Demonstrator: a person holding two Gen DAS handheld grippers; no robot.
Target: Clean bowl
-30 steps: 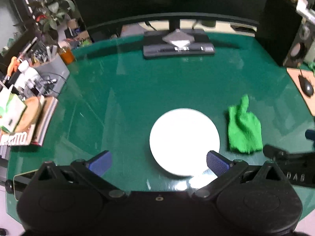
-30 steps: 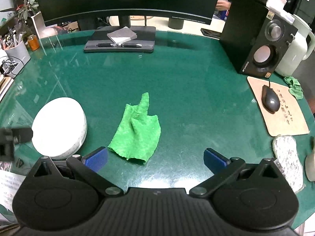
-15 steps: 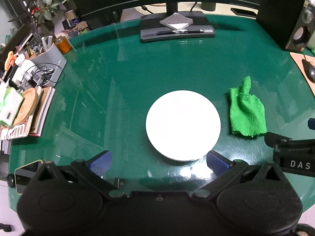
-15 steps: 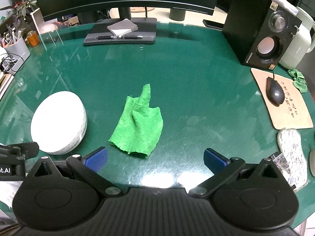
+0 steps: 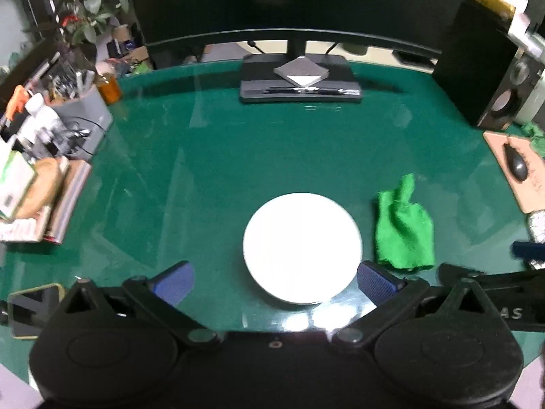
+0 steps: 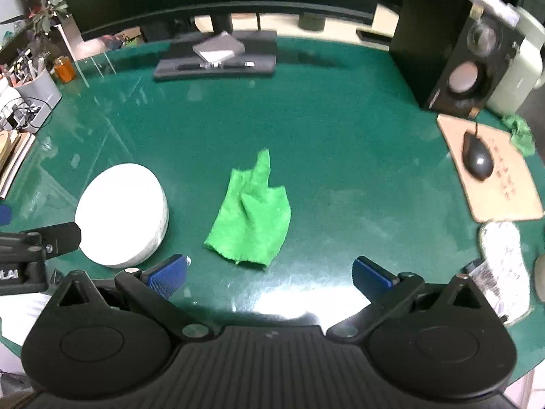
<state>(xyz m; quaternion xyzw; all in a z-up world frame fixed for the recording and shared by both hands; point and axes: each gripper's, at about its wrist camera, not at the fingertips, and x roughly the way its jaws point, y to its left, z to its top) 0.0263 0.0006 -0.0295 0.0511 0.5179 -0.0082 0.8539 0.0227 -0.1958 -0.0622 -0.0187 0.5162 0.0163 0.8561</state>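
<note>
The task is judged to be at its opening step, with nothing yet grasped. The white bowl [image 5: 302,248] is seen upside down on the green counter [image 5: 238,156], with the green cloth [image 6: 253,213] lying just beside it, apart. The left tongs [image 5: 276,281] are held wide open above the bowl, and the right tongs [image 6: 269,274] wide open and empty over the cloth. Next, the cloth would need to be pinched and the bowl steadied.

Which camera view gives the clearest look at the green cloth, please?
The right wrist view: the green cloth lies whole and near centre, ahead of the open right hand-held gripper. The left wrist view shows the cloth smaller, off to the right beside the white bowl.
</note>
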